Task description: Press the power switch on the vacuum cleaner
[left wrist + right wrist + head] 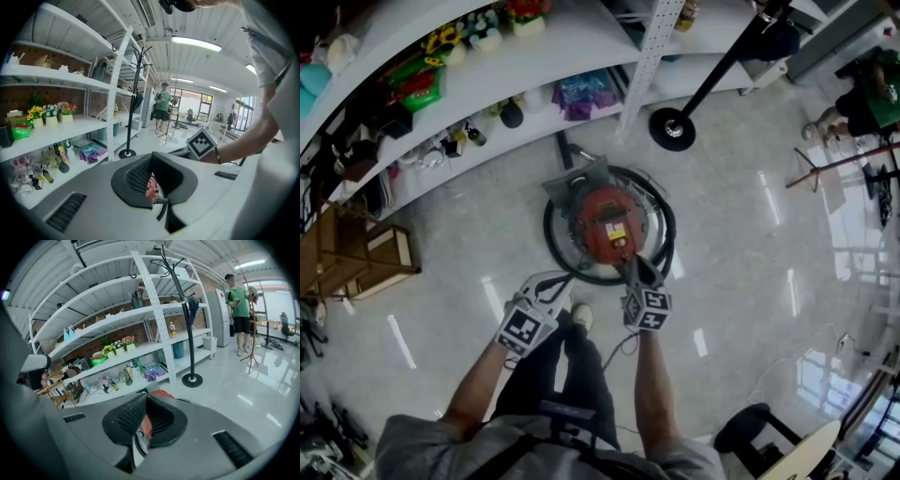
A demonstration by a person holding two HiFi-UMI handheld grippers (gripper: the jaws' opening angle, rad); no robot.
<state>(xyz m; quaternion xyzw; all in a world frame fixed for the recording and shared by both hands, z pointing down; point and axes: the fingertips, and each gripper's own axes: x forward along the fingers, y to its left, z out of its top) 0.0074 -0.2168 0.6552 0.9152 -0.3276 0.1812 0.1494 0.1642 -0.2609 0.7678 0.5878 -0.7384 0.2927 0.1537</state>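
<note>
1. The red vacuum cleaner [609,223] sits on the pale floor [741,234], ringed by its black hose [551,234], just in front of the white shelves [534,56].
2. The right gripper [630,264] reaches forward, its tip at the vacuum cleaner's near edge. Whether it touches cannot be told. In the right gripper view its jaws are drawn together to a narrow slit, holding nothing.
3. The left gripper [561,287] hangs lower and to the left, short of the hose. Its jaws are likewise closed to a slit and empty, with red showing through.
</note>
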